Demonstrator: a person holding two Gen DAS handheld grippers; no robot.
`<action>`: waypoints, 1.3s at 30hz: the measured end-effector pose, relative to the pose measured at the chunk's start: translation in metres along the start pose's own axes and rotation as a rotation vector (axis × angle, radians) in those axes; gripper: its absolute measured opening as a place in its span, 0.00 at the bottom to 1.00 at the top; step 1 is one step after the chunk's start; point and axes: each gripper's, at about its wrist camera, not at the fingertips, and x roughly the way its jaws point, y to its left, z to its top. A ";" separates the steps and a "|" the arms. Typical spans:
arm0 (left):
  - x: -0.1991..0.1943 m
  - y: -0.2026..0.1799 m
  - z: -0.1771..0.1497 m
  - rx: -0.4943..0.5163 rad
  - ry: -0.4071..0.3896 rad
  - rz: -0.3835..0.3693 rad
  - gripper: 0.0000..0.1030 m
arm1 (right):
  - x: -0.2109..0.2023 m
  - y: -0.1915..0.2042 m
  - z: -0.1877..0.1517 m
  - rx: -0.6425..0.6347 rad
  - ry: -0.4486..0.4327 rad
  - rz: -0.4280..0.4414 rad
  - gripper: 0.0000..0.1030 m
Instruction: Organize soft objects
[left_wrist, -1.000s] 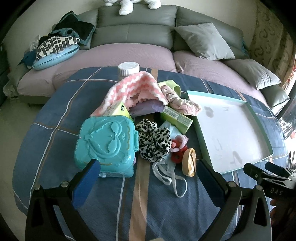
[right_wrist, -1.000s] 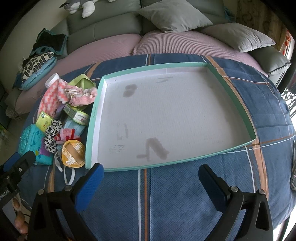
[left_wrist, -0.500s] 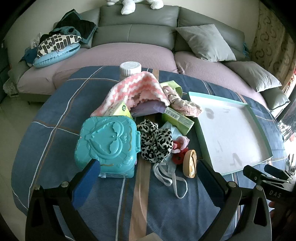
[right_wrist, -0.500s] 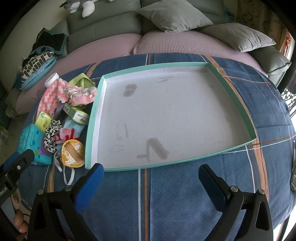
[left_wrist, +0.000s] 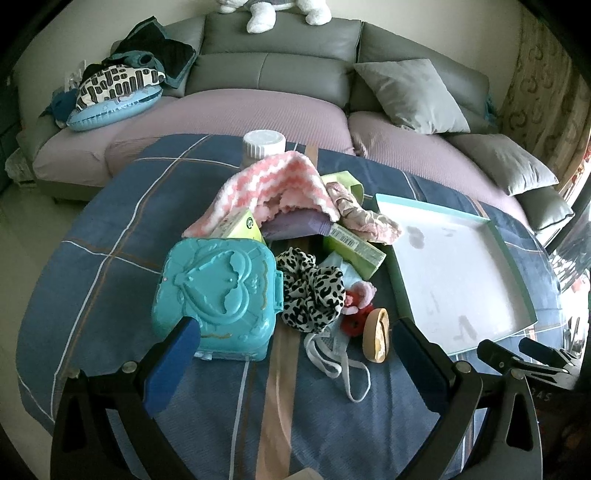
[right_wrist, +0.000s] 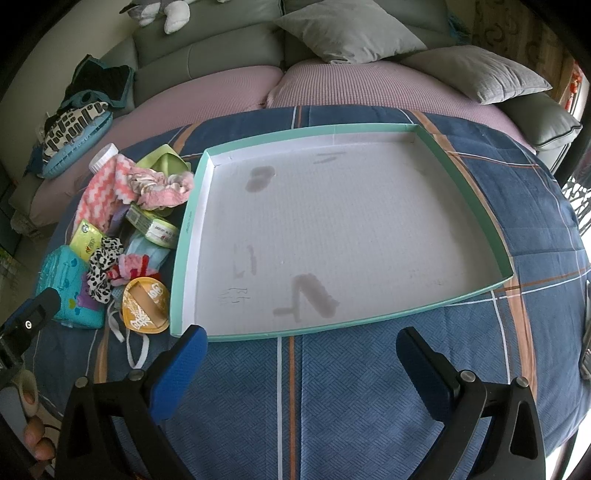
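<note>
Soft items lie heaped on the blue plaid bench (left_wrist: 110, 236), ahead of the left tool (left_wrist: 291, 354). Its two blue-padded fingers stand wide apart and grip nothing. Directly forward of the gap between the fingers sits the leopard-print scrunchie (left_wrist: 310, 291), touching the right side of the teal plastic case (left_wrist: 218, 291). The left finger pad (left_wrist: 171, 363) overlaps the case's near corner in the view; actual contact cannot be confirmed. White mask straps (left_wrist: 332, 360) trail toward the tool from under the scrunchie. A small pink and red plush piece (left_wrist: 356, 299) lies just right of the scrunchie, beside a tan round lid (left_wrist: 376, 334) standing on edge.

Farther back, the pink-and-white knit cloth (left_wrist: 273, 188) drapes over a purple pouch (left_wrist: 295, 225) and a yellow-green packet (left_wrist: 240, 223). A pink frilly scrunchie (left_wrist: 365, 219) rests on a green box (left_wrist: 354, 251) next to the tray's left wall. A white-capped bottle (left_wrist: 264, 144) stands behind the knit cloth.

The right tool (right_wrist: 301, 373) hovers over the bench just short of the near wall of the teal-rimmed tray (right_wrist: 461, 295). Its fingers are likewise spread wide, holding nothing. The tray's white floor shows only dark stains. All soft items lie to the left of this tool, outside the tray. A grey sofa (left_wrist: 280, 66) with cushions stands beyond the bench.
</note>
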 end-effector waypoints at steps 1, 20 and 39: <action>0.000 0.000 0.000 0.002 0.001 -0.002 1.00 | 0.000 0.000 0.000 0.000 -0.001 0.001 1.00; -0.012 0.002 0.010 0.000 -0.030 -0.053 1.00 | -0.007 0.002 0.002 -0.024 -0.021 0.017 1.00; -0.007 0.032 0.106 0.050 -0.019 0.057 1.00 | -0.017 0.047 0.062 -0.146 -0.125 0.131 1.00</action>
